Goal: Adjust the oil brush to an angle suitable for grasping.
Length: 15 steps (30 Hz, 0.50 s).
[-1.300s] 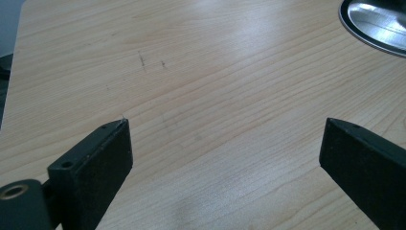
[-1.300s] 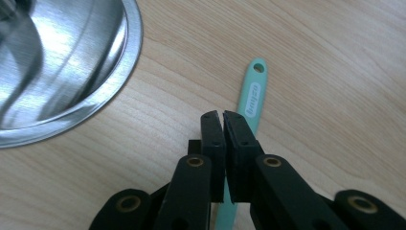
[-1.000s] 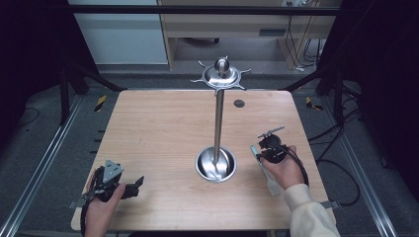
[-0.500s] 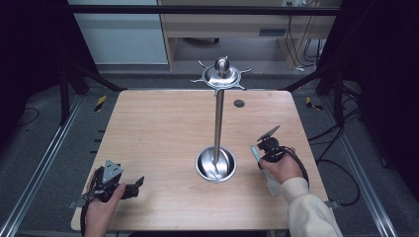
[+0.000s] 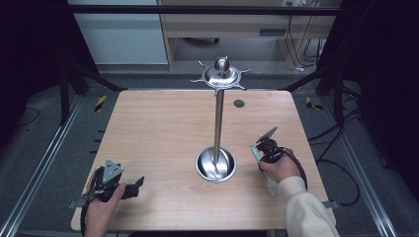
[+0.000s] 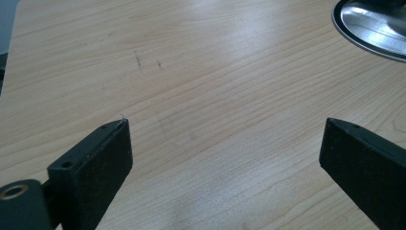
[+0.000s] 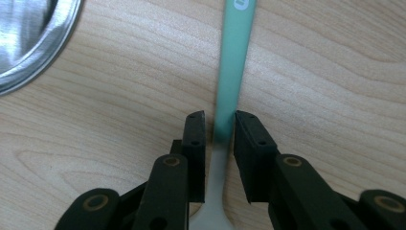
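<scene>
A utensil with a teal handle [image 7: 233, 57] and a white end lies flat on the wooden table [image 5: 158, 128], right of the steel stand's round base [image 5: 216, 164]. My right gripper [image 7: 219, 125] points down over it, one jaw on each side of the handle. The jaws have just been closing and a thin gap still shows on the left side. In the high view that gripper [image 5: 259, 152] stands over the utensil [image 5: 254, 149]. My left gripper [image 5: 137, 186] rests near the table's front left, open wide [image 6: 225, 127] over bare wood.
The stand's pole [image 5: 218, 123] rises from the base to a spiked steel disc [image 5: 221, 75]. The base rim shows at the left gripper view's top right [image 6: 368, 28] and the right gripper view's top left [image 7: 28, 43]. A small dark round spot [image 5: 239, 103] sits at the back.
The right hand and forearm have shifted very slightly beside the stand's base. The left hand has stayed where it was.
</scene>
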### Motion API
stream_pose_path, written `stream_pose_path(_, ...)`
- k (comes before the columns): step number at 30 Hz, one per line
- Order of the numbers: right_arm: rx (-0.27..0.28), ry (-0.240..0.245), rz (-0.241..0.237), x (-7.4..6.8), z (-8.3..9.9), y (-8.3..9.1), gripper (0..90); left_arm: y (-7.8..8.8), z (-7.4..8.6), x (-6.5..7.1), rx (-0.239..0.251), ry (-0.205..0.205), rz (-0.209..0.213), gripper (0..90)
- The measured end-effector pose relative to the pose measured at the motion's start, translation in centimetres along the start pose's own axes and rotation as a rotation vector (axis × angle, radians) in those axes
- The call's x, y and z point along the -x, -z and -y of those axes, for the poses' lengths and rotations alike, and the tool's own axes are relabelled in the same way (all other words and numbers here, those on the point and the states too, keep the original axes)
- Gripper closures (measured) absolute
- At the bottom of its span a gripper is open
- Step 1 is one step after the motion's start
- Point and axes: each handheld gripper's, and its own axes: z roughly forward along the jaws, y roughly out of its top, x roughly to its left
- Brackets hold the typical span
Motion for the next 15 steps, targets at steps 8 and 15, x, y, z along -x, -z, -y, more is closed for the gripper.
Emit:
stream_pose_path(8, -0.023, -0.011, 0.007, 0.14, -0.13, -0.25, 78.0, -0.01, 0.01, -0.01, 0.001, 0.000, 0.002, 3.7)
stream_pose_path(15, -0.029, -0.042, 0.002, 0.25, -0.12, -0.24, 81.6, -0.01, 0.01, -0.04, 0.000, 0.001, 0.000, 3.7)
